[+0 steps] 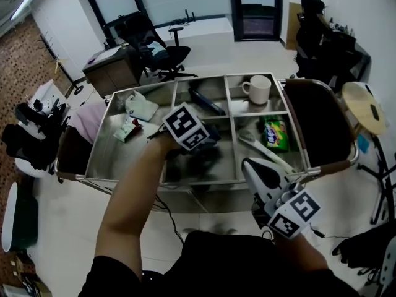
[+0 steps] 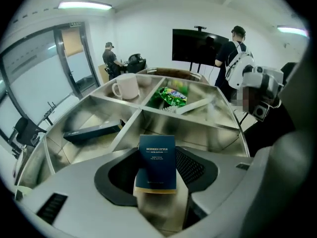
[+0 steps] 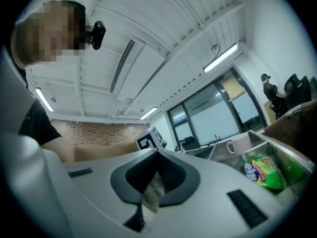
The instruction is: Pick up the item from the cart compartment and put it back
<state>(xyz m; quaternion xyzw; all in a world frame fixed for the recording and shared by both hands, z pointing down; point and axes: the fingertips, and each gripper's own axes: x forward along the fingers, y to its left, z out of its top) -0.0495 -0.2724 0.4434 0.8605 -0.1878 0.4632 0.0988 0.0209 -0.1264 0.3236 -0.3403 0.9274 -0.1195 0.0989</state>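
Observation:
My left gripper (image 2: 156, 171) is shut on a small dark blue box (image 2: 157, 158) printed "MODERN STYLE". The box stands upright between the pads, above the floor of a near middle compartment of the steel cart (image 2: 130, 125). In the head view the left gripper (image 1: 197, 152) points steeply down into the cart (image 1: 99, 146), and the box is hidden under the gripper there. My right gripper (image 1: 249, 164) rests by the cart's near rim, roughly level. Its jaws meet at the tips with nothing between them, as the right gripper view (image 3: 157, 155) shows.
The other compartments hold a white mug (image 1: 258, 89), a green snack bag (image 1: 276, 134), a white spoon (image 1: 258, 146), a long dark box (image 1: 206, 100) and small packets (image 1: 140, 106). An office chair (image 1: 159, 51) stands behind the cart. A person (image 1: 311, 4) stands at the back right.

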